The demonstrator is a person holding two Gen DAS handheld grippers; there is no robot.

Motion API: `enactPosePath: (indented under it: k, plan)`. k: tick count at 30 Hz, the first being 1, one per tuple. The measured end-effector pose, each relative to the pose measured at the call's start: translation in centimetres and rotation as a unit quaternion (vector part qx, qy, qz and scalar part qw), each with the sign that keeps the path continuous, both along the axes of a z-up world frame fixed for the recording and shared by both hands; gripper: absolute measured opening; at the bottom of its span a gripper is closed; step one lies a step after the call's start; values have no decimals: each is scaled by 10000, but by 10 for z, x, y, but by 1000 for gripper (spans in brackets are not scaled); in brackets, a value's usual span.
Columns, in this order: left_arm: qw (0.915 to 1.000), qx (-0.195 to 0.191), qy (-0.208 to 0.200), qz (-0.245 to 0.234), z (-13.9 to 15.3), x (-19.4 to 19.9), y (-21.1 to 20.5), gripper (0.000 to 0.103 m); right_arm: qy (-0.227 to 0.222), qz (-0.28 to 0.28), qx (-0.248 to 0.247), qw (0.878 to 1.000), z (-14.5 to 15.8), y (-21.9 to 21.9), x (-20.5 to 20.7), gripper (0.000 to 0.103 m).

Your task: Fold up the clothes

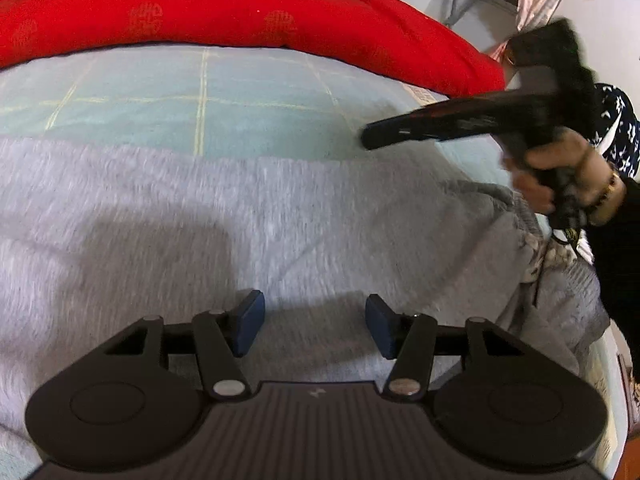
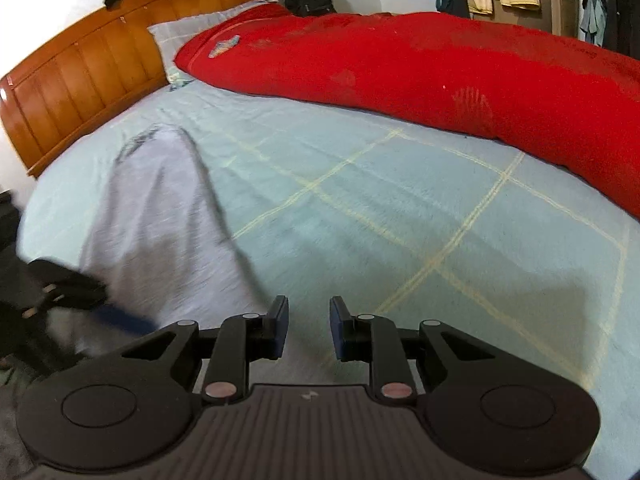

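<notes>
So the grey garment (image 1: 248, 216) is spread flat on the bed's pale blue sheet (image 2: 400, 200), long axis running left toward the wooden headboard (image 2: 80, 72). The left gripper (image 1: 315, 326) hovers right over it, jaws apart, nothing between them. The right gripper (image 2: 309, 328) is off to the cloth's right over bare sheet, jaws narrowly apart, empty. Left is clearly nearer.

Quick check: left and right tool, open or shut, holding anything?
Left tool: open, empty, over the grey garment.
Right tool: open with a narrow gap, empty, over the bed sheet.
</notes>
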State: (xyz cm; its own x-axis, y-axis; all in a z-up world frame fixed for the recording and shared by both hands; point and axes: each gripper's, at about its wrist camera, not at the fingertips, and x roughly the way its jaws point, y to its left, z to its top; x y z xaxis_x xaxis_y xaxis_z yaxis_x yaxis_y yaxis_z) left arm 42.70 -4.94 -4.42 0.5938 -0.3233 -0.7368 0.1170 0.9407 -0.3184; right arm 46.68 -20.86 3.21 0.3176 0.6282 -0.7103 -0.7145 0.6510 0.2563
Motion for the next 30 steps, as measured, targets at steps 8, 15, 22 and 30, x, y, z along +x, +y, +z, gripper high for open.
enactPosePath:
  k: [8,15,22,30]
  plan:
    - [9999,110,-45,-13,1,1,-2,55,-204,655,-378,9969,-19,34,-25,26]
    - [10000,58,-53,-23,-1,2,1,56,-537,942,-641,9920,-19,34,-49,39]
    - [10000,62,-62,-23,-1,2,-1,56,-1263,1462,-1164,9742,-20,49,-77,39]
    - [9999,74,-63,-63,-2,3,-2,56,-684,1232,-556,9885,-13,32,-57,40]
